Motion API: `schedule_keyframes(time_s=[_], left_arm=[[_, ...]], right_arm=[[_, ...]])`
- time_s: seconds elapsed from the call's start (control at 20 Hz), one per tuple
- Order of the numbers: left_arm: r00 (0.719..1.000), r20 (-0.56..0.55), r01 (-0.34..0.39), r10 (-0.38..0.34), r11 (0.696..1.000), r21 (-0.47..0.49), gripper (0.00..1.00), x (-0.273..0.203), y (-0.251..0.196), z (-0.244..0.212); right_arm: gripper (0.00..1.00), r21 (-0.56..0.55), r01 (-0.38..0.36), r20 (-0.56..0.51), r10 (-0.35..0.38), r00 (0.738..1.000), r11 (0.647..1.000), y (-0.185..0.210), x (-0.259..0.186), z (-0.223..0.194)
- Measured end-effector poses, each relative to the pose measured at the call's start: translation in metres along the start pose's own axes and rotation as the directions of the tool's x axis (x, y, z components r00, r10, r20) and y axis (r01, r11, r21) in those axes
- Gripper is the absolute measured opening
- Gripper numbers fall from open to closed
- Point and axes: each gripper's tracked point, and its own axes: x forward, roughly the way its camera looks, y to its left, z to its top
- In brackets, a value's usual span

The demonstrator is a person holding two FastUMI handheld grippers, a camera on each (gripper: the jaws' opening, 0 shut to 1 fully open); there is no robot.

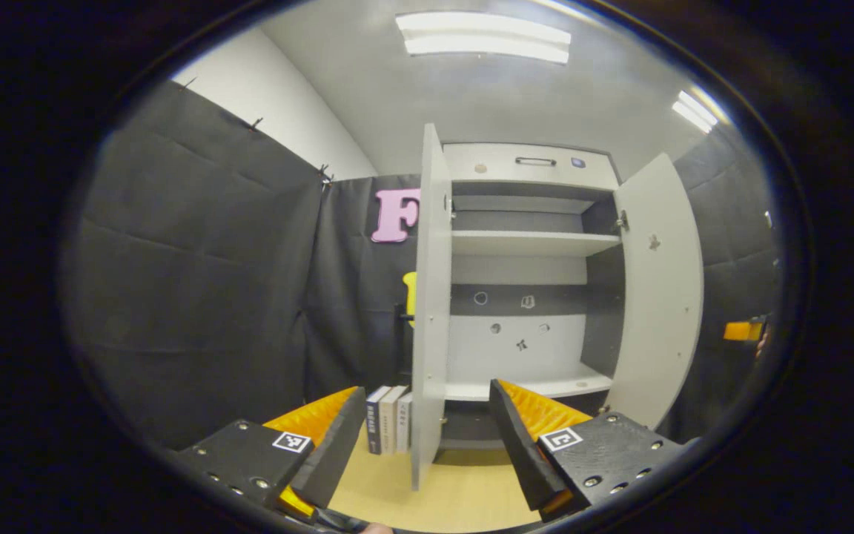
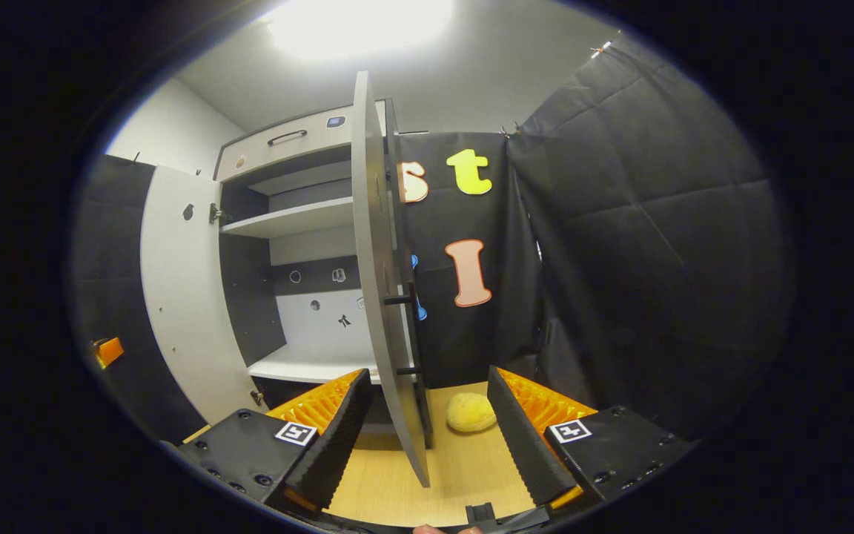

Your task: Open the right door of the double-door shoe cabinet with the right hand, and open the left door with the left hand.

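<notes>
shoe cabinet: stands at the far side of the wooden floor, against the black booth wall; both doors swung out, pale shelves and dark back panels bare to view.
left door: in the left gripper view it stands edge-on, straight ahead, its thin edge rising between the two fingers; its foot reaches the floor just beyond the fingertips.
right door: in the left gripper view it hangs wide open to the right of the cabinet, inner face showing, beyond the right-hand finger.
left gripper: jaws spread wide, nothing between them; the edge of the left door lines up with the gap but lies farther off, not touched.
right gripper: jaws spread apart, empty; the right door stands edge-on ahead of the gap, its lower corner dropping between the fingertips, whether it touches them i cannot tell.
door handle: dark bar on the outer face of the right door, above and beyond the right gripper.
books: a few upright on the floor, just left of the left door.
yellow lump: round, on the floor right of the right door, near the right-hand finger.
ceiling lights: lit overhead.
</notes>
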Motion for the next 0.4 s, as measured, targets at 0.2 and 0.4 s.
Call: schedule_keyframes(time_s=[0.2,0.4], left_arm=[[0.999,0.036,0.022,-0.022,1.000,0.019,0.95,0.007,0.001,-0.011],[0.995,0.060,0.087,-0.085,0.995,-0.038,0.95,0.019,-0.007,-0.028]], right_arm=[[0.98,0.009,0.076,0.014,-0.077,0.997,0.997,-0.005,-0.006,0.001],[0.92,0.074,0.170,0.001,-0.171,0.985,0.983,-0.012,-0.008,-0.001]])
